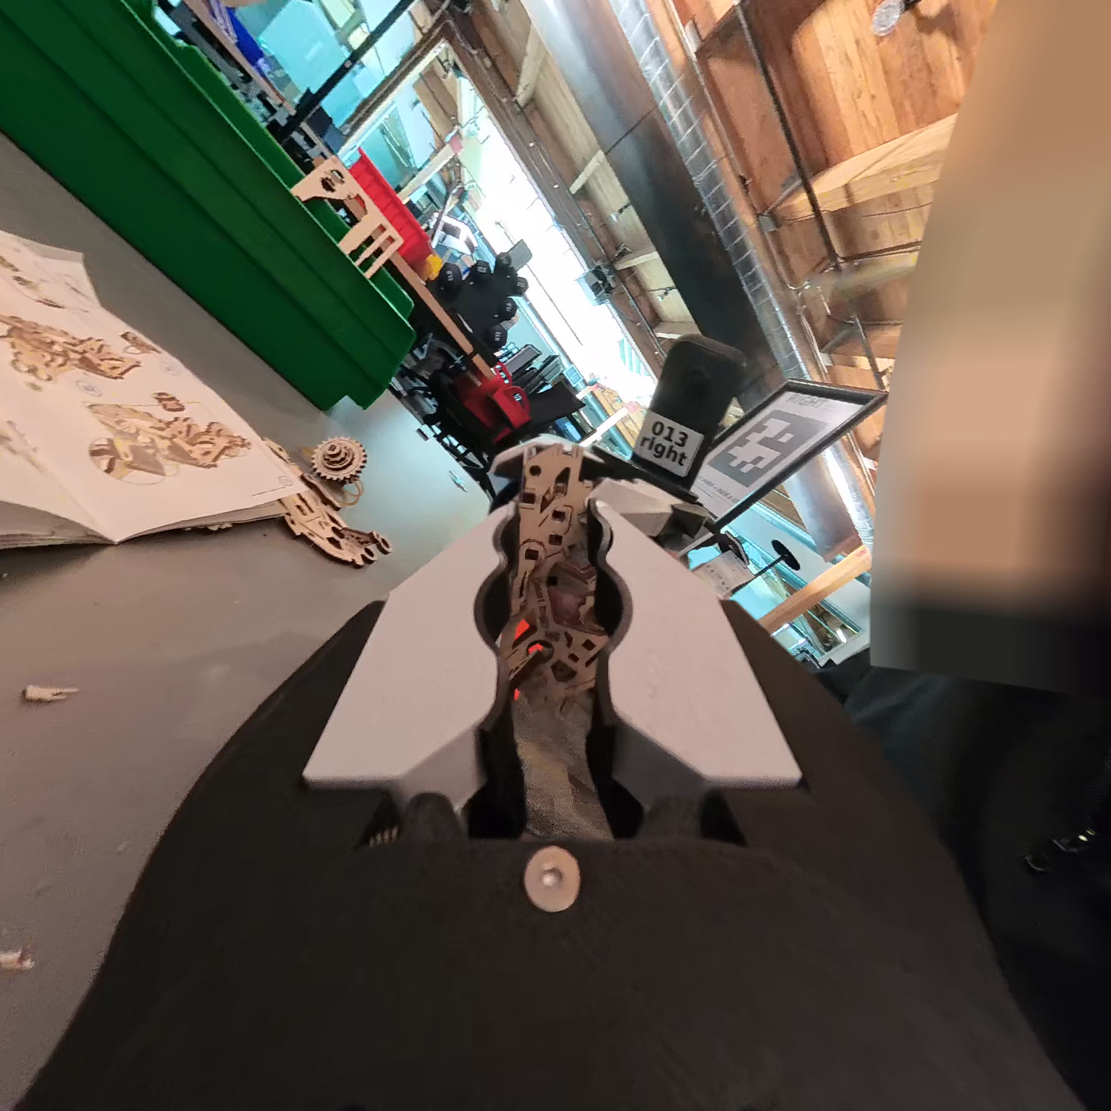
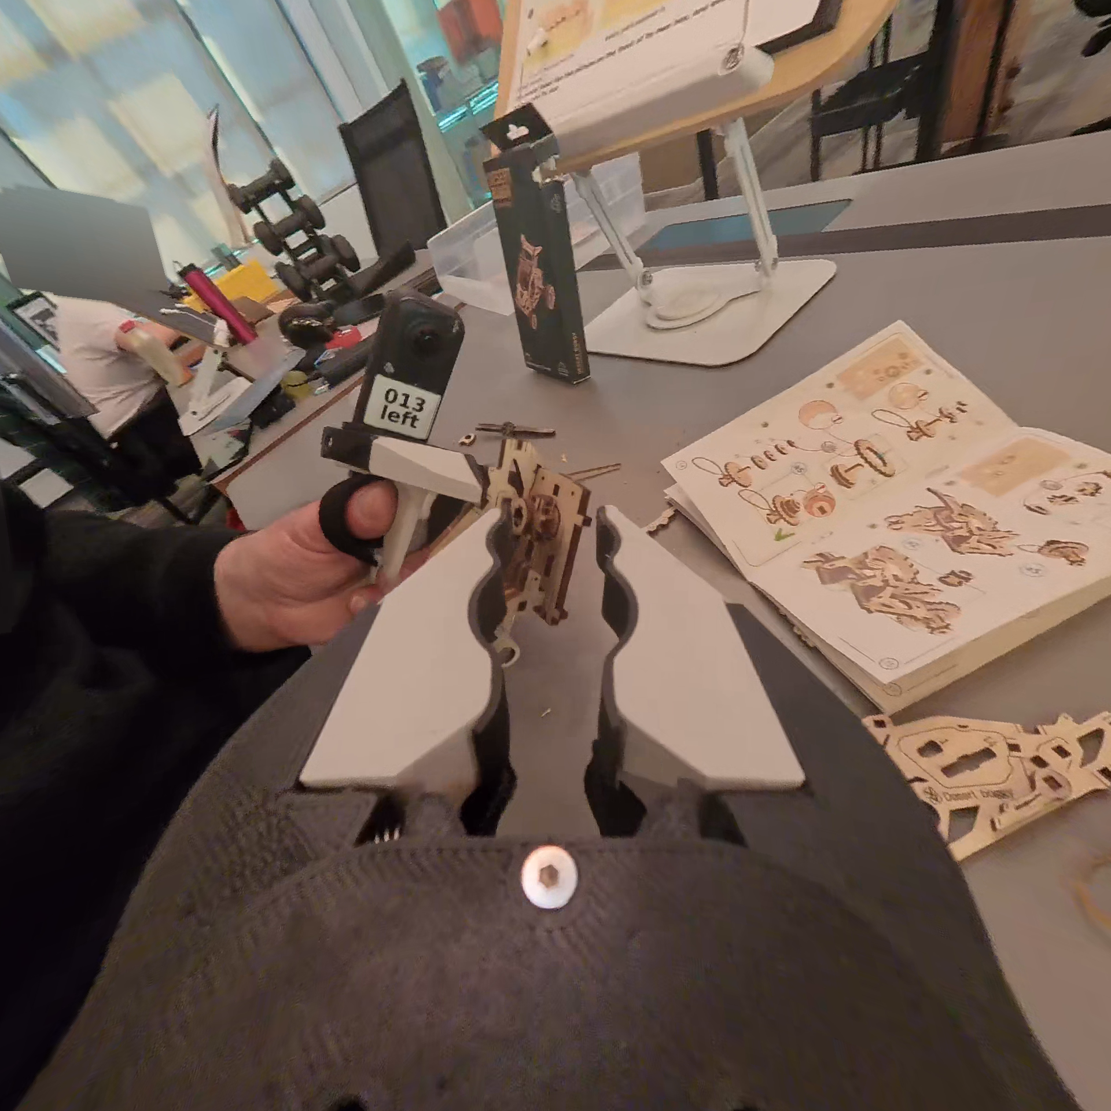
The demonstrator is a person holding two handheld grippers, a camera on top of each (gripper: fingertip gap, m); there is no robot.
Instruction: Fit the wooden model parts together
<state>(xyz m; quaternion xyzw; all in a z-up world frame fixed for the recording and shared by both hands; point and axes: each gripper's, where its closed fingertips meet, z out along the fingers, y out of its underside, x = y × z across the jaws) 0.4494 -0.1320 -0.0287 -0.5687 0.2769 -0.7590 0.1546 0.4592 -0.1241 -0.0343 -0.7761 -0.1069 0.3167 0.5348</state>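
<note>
Model [image 2: 529, 541] clamped in left gripper [image 1: 550, 529], raised off table [image 2: 962, 288] for fitting.

Right gripper [image 2: 550, 529] nearest, tongs apart and bare, aimed at gears on model's face, probably ready to press or take a part. Left tongs together on model's plate, edge-on between them in left view, likely to steady it and turn its gear side toward right gripper. Hand [image 2: 288, 577] around left handle. Beside right gripper, cut-out sheet [image 2: 992, 775] flat on table, within reach for spare parts. Farther, manual [image 2: 902, 511] spread open at assembly steps, for reference. Loose gear [image 1: 339, 460] and subassembly [image 1: 336, 529] by its edge. Beyond, box [image 2: 541, 282] upright, white stand [image 2: 709, 300] behind.
</note>
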